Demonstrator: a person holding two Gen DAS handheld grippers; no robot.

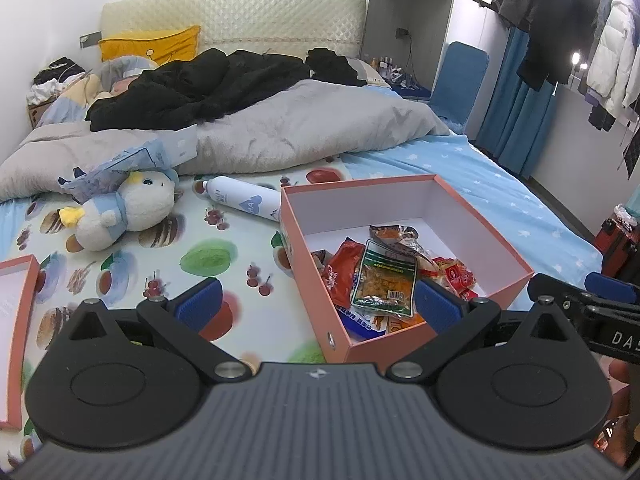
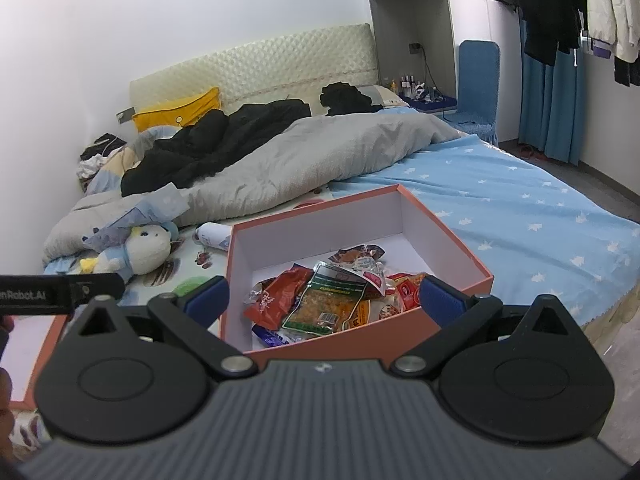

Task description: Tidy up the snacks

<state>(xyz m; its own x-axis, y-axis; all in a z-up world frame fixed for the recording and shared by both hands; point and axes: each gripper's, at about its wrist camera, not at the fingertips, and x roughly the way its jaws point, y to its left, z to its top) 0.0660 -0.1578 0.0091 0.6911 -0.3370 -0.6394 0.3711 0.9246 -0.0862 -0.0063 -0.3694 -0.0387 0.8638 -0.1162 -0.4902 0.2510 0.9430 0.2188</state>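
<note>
A pink box (image 1: 516,276) (image 2: 352,338) with white inner walls stands open on the bed. Several snack packets lie piled in it, with a green-topped packet (image 1: 386,284) (image 2: 328,304) on top and a red packet (image 1: 340,276) (image 2: 276,296) to its left. My left gripper (image 1: 318,300) hovers open over the box's near left corner, nothing between its blue pads. My right gripper (image 2: 324,300) is open above the box's near wall, also empty. The right gripper's tip (image 1: 608,292) shows at the right edge of the left wrist view.
The box lid (image 1: 16,336) (image 2: 28,356) lies upturned at the left. A plush toy (image 1: 128,208) (image 2: 140,252) and a white bottle (image 1: 244,198) (image 2: 214,236) rest on the fruit-print sheet (image 1: 208,256). A grey duvet (image 1: 280,128) and black clothes lie farther back; the bed edge (image 2: 600,304) drops off at right.
</note>
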